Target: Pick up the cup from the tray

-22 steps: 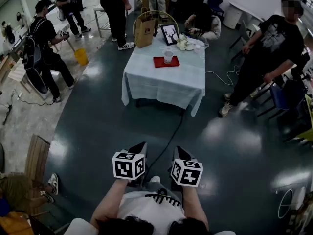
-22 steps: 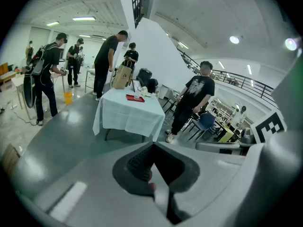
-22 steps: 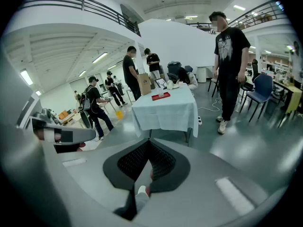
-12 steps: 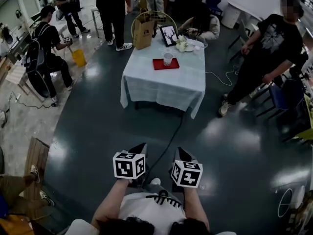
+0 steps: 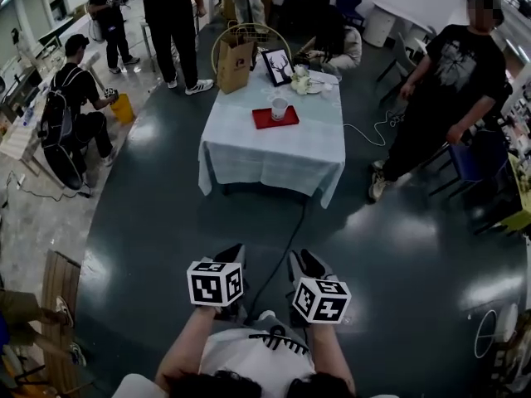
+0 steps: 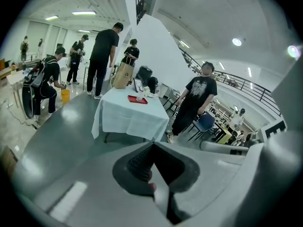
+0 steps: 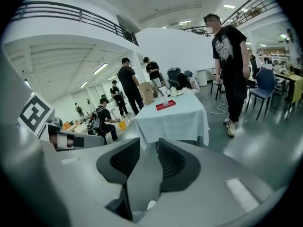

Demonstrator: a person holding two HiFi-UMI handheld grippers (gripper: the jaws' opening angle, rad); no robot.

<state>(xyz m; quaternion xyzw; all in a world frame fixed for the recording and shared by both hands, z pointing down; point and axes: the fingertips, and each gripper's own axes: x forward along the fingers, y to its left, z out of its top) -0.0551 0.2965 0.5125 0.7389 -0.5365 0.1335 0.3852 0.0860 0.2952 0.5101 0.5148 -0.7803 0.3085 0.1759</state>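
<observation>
Nearest, at the person's waist, the left gripper (image 6: 152, 148) is empty with its jaw tips drawn together, and beside it the right gripper (image 7: 149, 145) is also empty, its jaws a narrow gap apart. Well beyond them across the dark glossy floor (image 5: 166, 222) stands a table (image 5: 274, 152) under a pale cloth. On it, a clear cup (image 5: 280, 108) sits upright on a red tray (image 5: 264, 120), with a brown paper bag (image 5: 235, 63) and a framed deer picture (image 5: 277, 66) at the far edge.
</observation>
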